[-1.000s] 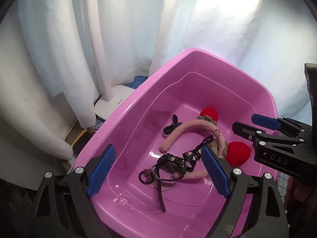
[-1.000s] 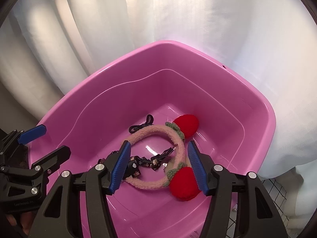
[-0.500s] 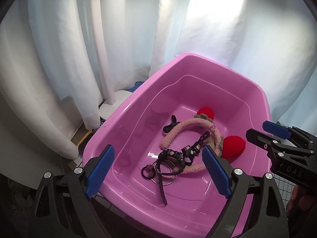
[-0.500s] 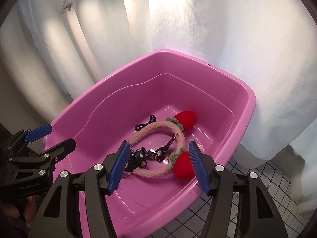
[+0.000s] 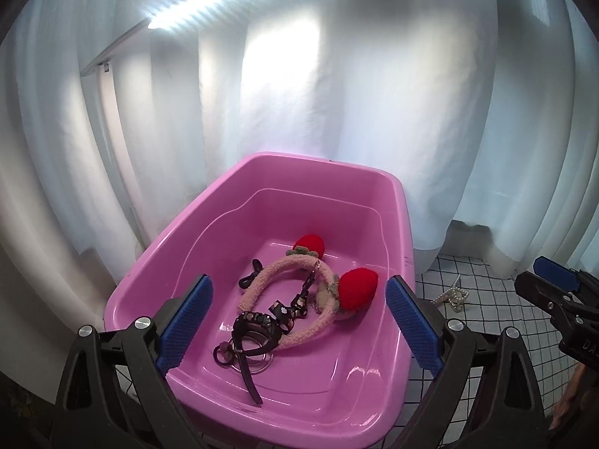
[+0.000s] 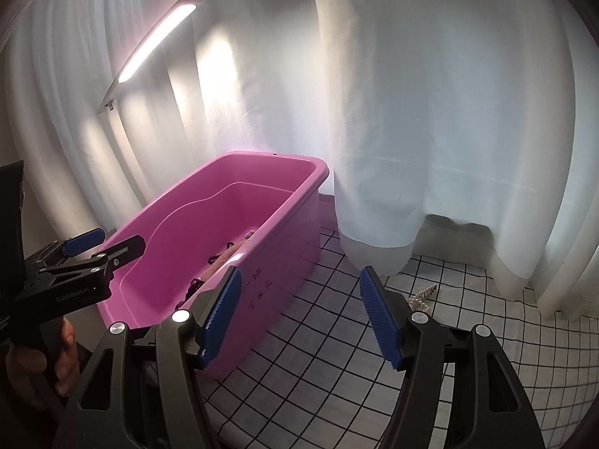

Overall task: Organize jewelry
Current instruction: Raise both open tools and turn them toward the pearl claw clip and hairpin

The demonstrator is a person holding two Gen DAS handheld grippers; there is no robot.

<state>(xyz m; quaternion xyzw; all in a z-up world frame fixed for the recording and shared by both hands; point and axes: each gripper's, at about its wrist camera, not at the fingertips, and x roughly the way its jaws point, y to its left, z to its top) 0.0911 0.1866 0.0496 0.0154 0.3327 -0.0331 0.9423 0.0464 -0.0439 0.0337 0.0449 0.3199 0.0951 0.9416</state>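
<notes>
A pink plastic tub (image 5: pixel 397 202) stands on a checked cloth and also shows in the right wrist view (image 6: pixel 295 202). Inside lie a fuzzy pink headband (image 5: pixel 262 284) with two red strawberry pompoms (image 5: pixel 357 288), a black strap with metal rings (image 5: pixel 251 340) and a small black clip (image 5: pixel 250 273). A pearl necklace (image 5: pixel 453 295) lies on the cloth right of the tub and also shows in the right wrist view (image 6: pixel 423 297). My left gripper (image 5: pixel 297 321) is open and empty above the tub's near end. My right gripper (image 6: pixel 301 314) is open and empty over the cloth beside the tub.
White curtains (image 6: pixel 411 112) hang close behind the tub and the cloth. A lit lamp bar (image 6: pixel 153 41) stands at the upper left. The checked cloth (image 6: pixel 337 355) spreads to the right of the tub. A hand (image 6: pixel 63 351) holds the left gripper.
Both grippers have pulled back and up from the tub. The right gripper has swung right, out over the checked cloth, and the pearl necklace has come into view.
</notes>
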